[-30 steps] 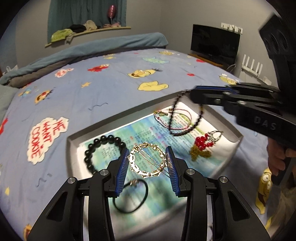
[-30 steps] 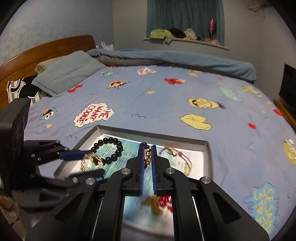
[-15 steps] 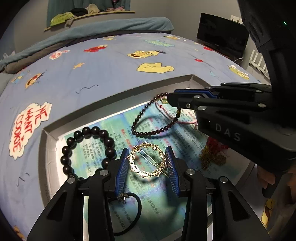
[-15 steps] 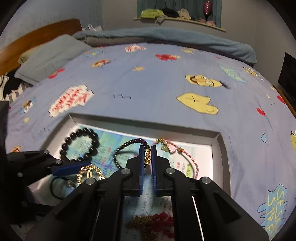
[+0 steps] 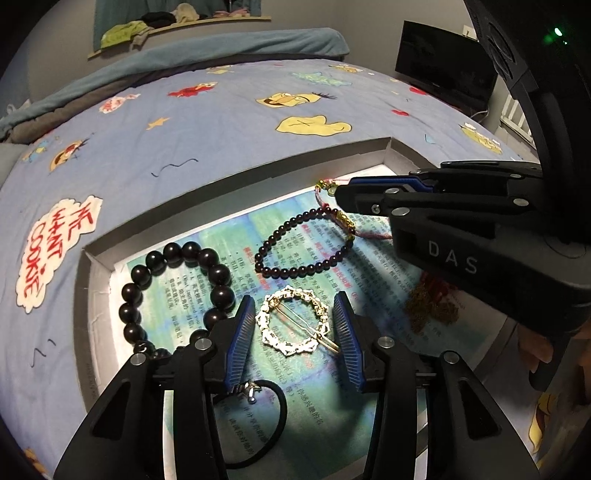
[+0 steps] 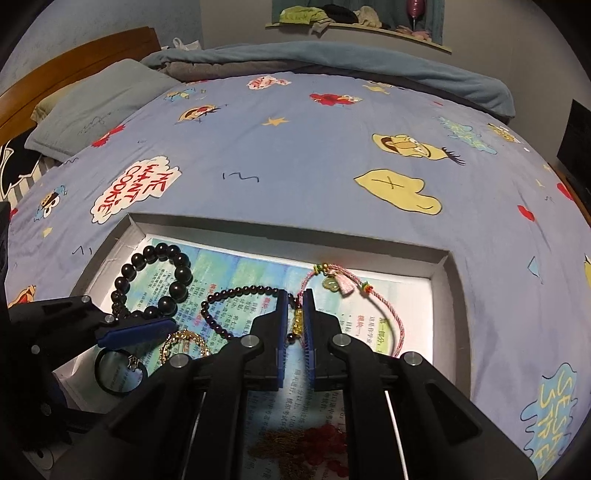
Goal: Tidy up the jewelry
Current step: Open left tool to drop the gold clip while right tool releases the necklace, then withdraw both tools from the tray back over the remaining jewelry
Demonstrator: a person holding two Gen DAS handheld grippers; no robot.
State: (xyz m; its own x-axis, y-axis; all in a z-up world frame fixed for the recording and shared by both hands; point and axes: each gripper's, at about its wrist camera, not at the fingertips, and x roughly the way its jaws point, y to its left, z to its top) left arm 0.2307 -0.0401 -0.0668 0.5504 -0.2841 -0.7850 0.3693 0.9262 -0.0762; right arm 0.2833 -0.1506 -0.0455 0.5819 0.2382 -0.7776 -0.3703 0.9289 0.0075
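Over tray [image 5: 92, 291] | left tongs [image 5: 295, 328] wide (straddling gold brooch [image 5: 295, 321]) | right tongs [image 6: 295, 317] seemingly pinching garnet bracelet [image 6: 236, 295]

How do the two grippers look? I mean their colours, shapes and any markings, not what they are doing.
Both are matte black plastic with silver screw heads. The left gripper has two angular fingers lined with ribbed blue pads. The right gripper has the same blue pads, and its side carries white "DAS" lettering. A green light glows on its body.

bed: blue cartoon-print sheet [image 6: 295, 155] | headboard [image 6: 74, 66]: wood | pillow [image 6: 99, 103]: grey | walls: grey | window ledge [image 6: 369, 33]: clothes
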